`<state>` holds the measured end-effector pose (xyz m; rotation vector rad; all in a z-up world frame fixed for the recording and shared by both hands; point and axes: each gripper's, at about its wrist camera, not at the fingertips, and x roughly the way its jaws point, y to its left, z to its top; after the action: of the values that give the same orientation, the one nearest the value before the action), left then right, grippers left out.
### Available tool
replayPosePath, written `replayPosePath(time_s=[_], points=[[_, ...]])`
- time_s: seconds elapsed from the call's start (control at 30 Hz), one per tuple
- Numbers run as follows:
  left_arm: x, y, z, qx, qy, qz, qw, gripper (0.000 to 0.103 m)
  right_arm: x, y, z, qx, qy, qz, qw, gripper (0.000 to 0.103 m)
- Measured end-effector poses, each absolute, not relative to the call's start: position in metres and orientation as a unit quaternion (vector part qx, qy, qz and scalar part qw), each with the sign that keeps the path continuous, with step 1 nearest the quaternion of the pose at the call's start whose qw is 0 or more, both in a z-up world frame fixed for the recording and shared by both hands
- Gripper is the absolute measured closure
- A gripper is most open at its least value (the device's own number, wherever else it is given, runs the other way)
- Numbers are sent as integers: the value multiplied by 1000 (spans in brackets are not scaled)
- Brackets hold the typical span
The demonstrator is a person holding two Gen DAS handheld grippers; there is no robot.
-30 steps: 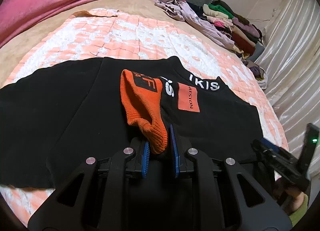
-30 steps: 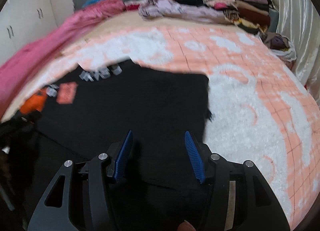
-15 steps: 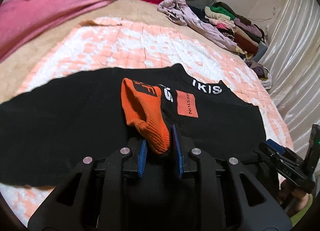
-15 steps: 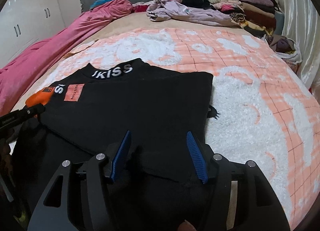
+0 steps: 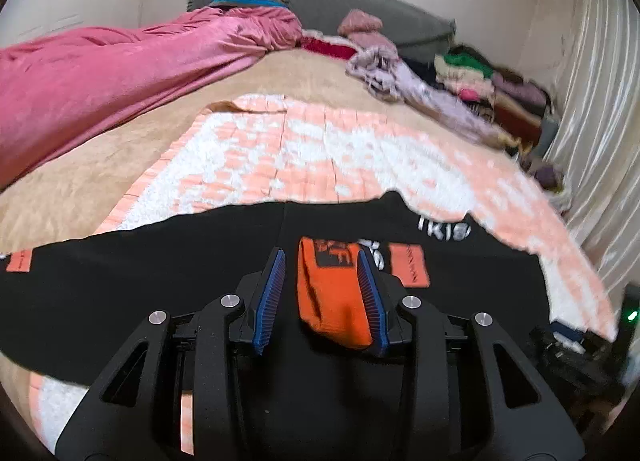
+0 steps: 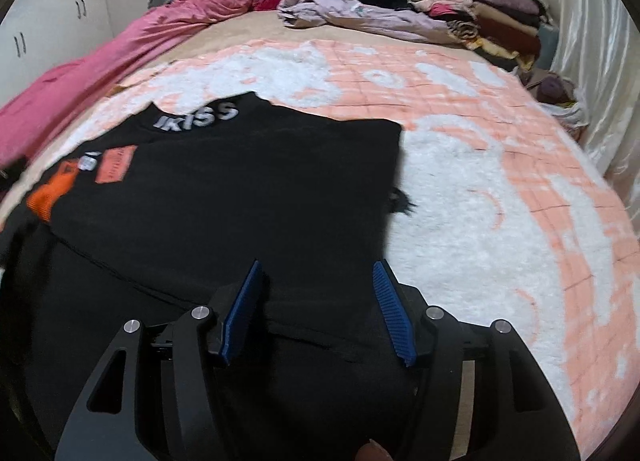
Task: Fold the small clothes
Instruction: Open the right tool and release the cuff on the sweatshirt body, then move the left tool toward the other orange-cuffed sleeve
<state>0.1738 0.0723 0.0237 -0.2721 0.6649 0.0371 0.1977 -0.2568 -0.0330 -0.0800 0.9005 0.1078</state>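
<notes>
Orange cuff [image 5: 334, 293] lies btwn spread left hand-held gripper [image 5: 320, 297]; right hand-held gripper [image 6: 318, 309] spread over black sweater [image 6: 240, 197].

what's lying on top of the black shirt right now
An orange cuff lies folded across the black shirt, between the open left gripper fingers. Whatever is beneath the shirt is covered.

Left gripper [image 5: 320, 297] low over the sweater [image 6: 240, 197], jaws spread, the orange cuff [image 5: 332, 293] loose between them. Right gripper [image 6: 318, 309] likewise low, jaws wide.
</notes>
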Motion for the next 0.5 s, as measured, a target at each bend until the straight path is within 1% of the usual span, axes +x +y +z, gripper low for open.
replayPosePath(time_s=[0.03, 0.13, 0.23, 0.3, 0.37, 0.5], points=[[176, 72, 23, -126, 327, 19, 936, 74, 199, -264, -37, -32, 440, 43, 896, 37], [185, 64, 12, -117, 351, 6, 929, 74, 198, -283, -37, 29, 445, 50, 894, 37], [193, 55, -5, -105, 389, -7, 915, 74, 189, -279, -22, 20, 413, 50, 909, 37], [198, 52, -15, -85, 407, 3, 909, 74, 184, -273, -12, 25, 395, 71, 916, 37], [202, 56, -27, -86, 429, 13, 899, 73, 182, -264, -6, 18, 386, 91, 918, 37], [202, 60, -29, -95, 432, 11, 897, 73, 186, -244, -9, 2, 394, 129, 910, 37]])
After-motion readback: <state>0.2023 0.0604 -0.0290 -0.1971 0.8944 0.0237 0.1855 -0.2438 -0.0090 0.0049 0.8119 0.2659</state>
